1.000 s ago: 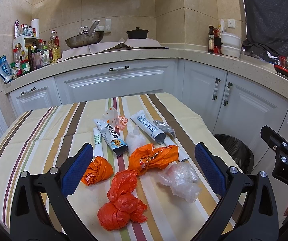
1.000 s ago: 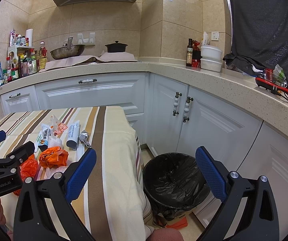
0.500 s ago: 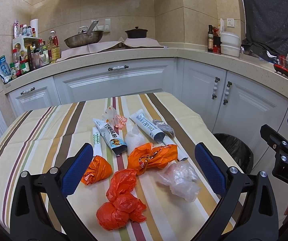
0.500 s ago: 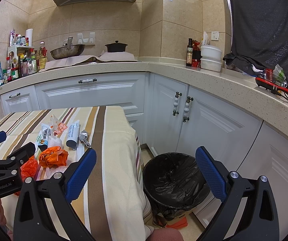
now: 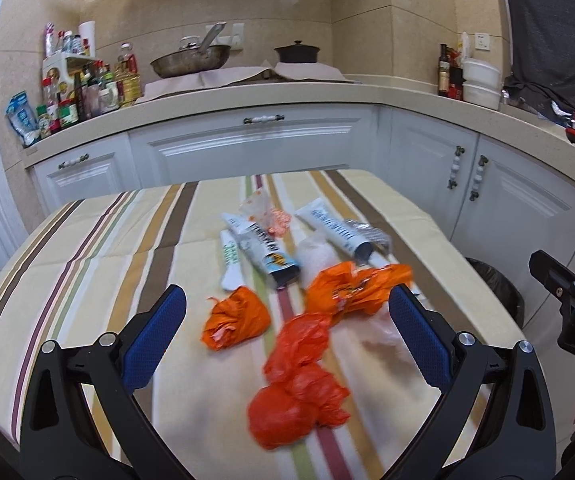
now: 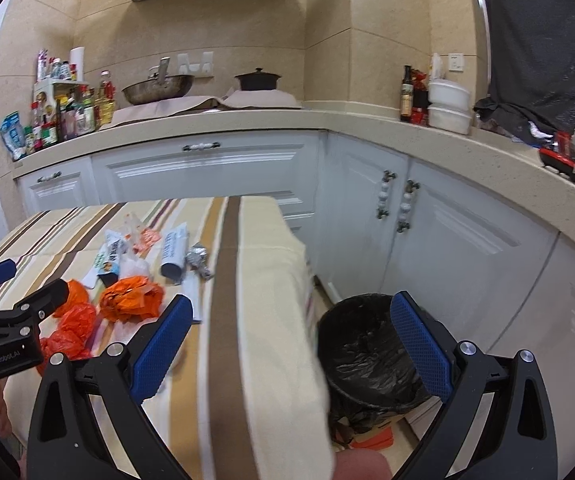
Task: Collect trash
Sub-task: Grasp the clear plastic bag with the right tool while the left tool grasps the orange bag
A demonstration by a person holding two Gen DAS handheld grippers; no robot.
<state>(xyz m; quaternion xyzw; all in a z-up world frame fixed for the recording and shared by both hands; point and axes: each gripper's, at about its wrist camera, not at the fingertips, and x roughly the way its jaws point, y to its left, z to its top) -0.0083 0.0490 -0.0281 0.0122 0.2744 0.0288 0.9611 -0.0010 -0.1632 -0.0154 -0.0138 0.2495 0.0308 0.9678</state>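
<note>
Orange crumpled plastic bags point(image 5: 299, 380) lie on the striped-cloth table point(image 5: 87, 264) beneath the left gripper point(image 5: 283, 340), jaws wide apart, empty. Right gripper point(image 6: 287, 344), jaws apart too, hangs over the table edge beside the black-lined trash bin point(image 6: 367, 344).

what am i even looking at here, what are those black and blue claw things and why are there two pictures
These are two hand-held grippers, one in each of a person's hands, each with a wide-angle camera looking forward along its own two blue-padded fingers. One picture comes from the left gripper, the other from the right gripper.

The left one looks over a striped tablecloth strewn with trash: crumpled orange bags, squeezed tubes, a clear plastic bag and small wrappers. The right one is aimed past the table's edge towards a bin with a black liner on the floor.

Both grippers are open and hold nothing. Each also shows at the edge of the other's picture.
</note>
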